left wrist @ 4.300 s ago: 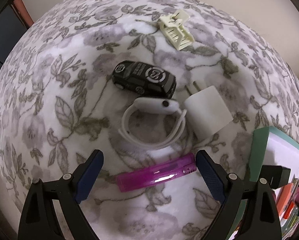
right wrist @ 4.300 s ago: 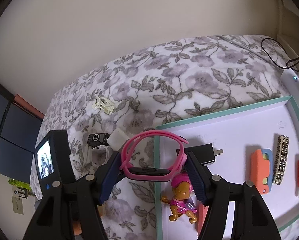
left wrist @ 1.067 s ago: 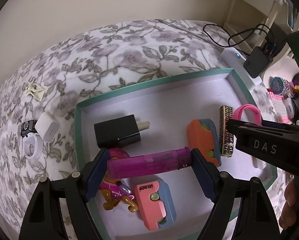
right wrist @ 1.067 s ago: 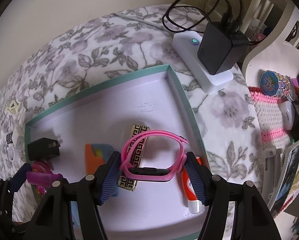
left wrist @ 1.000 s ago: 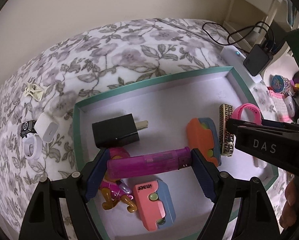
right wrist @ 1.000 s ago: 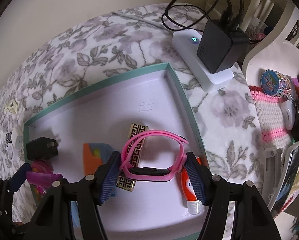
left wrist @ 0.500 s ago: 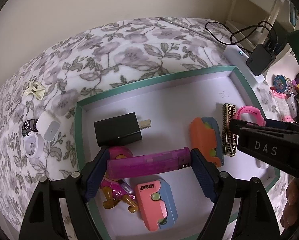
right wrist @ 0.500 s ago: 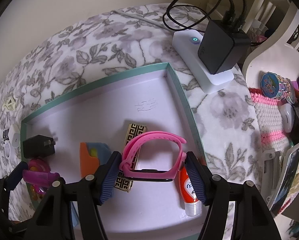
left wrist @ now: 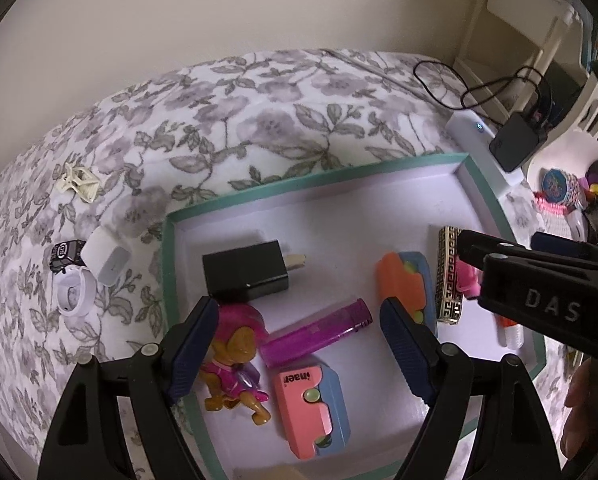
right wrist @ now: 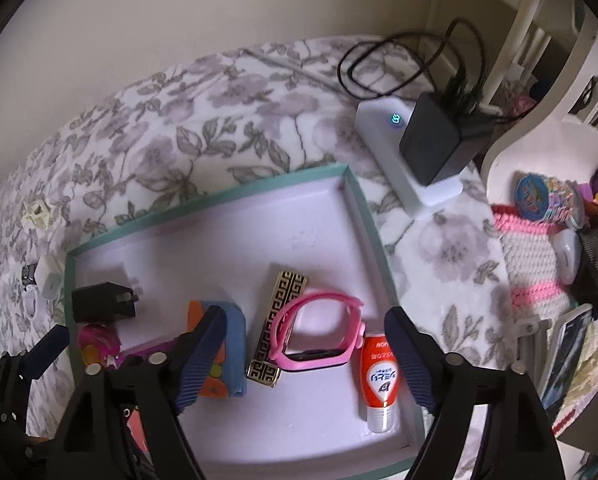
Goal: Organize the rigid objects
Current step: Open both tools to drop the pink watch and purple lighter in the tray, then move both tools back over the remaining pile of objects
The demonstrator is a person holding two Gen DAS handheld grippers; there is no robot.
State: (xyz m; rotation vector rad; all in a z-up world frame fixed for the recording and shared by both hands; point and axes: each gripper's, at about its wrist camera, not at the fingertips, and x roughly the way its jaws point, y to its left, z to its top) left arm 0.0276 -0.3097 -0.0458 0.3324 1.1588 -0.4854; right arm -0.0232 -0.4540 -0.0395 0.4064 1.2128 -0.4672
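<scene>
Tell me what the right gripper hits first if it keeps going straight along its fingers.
Most likely the pink watch, lying in the tray directly between the open right gripper fingers. Depth is hard to judge, so the tray floor under it could come at about the same moment.

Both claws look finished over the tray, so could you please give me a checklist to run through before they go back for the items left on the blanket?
1. Left claw open, clear of the purple lighter: ok.
2. Right claw open, clear of the pink watch: ok.
3. Lighter lying inside the tray: ok.
4. Watch fully flat in the tray: not ok, it leans on the gold patterned bar.
5. Items left on the blanket: not ok; white watch, white charger, toy car, cream clip.
</scene>
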